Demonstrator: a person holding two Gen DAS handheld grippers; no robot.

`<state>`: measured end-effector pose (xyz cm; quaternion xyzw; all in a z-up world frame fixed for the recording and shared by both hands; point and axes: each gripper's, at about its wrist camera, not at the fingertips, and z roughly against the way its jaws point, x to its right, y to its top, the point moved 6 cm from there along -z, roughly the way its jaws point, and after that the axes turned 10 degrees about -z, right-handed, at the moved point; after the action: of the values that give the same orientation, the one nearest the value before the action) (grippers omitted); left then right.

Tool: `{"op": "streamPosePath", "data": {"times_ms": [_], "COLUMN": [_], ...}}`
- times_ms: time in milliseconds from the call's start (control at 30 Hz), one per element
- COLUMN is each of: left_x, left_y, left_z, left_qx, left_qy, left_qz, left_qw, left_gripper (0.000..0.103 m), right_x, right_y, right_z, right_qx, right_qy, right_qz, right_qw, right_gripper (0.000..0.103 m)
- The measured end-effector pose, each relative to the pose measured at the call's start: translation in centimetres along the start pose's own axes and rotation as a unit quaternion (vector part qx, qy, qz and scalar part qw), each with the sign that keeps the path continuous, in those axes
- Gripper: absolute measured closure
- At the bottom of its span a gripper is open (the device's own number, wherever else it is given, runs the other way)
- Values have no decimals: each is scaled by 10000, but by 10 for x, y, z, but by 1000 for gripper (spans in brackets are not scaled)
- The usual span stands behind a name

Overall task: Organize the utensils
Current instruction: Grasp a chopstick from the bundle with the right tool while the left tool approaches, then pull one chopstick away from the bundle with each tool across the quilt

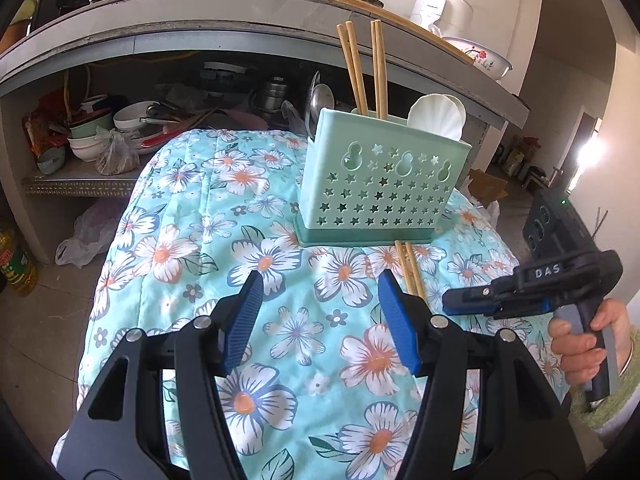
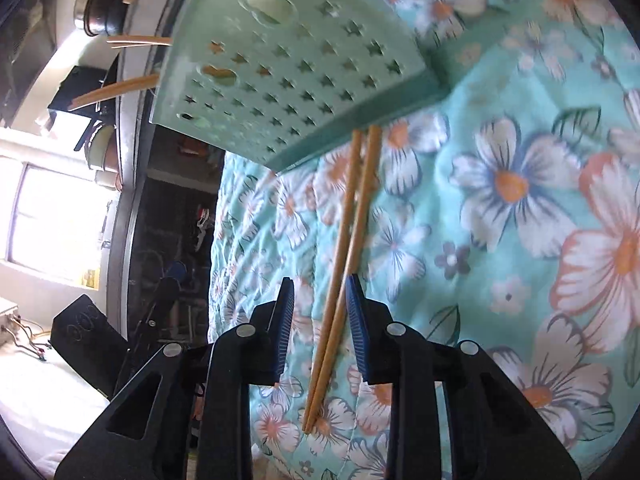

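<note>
Your right wrist view is smeared by motion: the floral cloth (image 2: 520,184) blurs, and the green utensil holder (image 2: 280,72) is cut off by the top edge. In your left view, the loose chopsticks (image 1: 409,266) vanish behind your left gripper's right finger (image 1: 396,320).

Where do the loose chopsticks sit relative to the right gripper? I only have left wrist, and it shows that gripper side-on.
Observer: The right gripper straddles the loose chopsticks. Both sticks run between its fingers, lying on the floral cloth.
Operator: Clamped on them yet?
Observer: No. There is a clear gap between the sticks and one finger. They run close along the other, and I cannot tell whether they touch it.
</note>
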<state>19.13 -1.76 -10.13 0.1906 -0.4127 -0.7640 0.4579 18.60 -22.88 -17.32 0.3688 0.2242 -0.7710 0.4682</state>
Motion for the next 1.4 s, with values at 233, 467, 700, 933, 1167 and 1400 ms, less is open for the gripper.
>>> {"op": "streamPosePath", "data": {"times_ms": [233, 467, 700, 933, 1167, 1400], "left_x": [5, 17, 29, 40, 58, 85], "left_y": [-1, -4, -9, -18, -34, -51], "left_z": [-4, -11, -19, -28, -42, -58], "left_qx": [-111, -247, -433, -727, -1172, -1697], "left_qy": [-176, -506, -821, -1202, -1647, -1618], "left_qz": [33, 132, 240, 421, 489, -72], "left_qw": [9998, 9983, 9954, 9892, 9781, 9721], "left_gripper": [50, 61, 69, 74, 74, 74], "right_x": [17, 24, 33, 40, 53, 79], "right_y": [-11, -18, -18, -17, -13, -12], "right_z": [-19, -26, -21, -19, -1, 28], "right_qx": [-247, -308, -313, -290, -289, -219], "right_qy": [207, 363, 513, 586, 602, 508], "right_qz": [-442, -581, -686, -710, -765, -874], "right_qw": [9985, 9972, 9958, 9953, 9948, 9946], "right_gripper": [88, 96, 96, 97, 97, 97]}}
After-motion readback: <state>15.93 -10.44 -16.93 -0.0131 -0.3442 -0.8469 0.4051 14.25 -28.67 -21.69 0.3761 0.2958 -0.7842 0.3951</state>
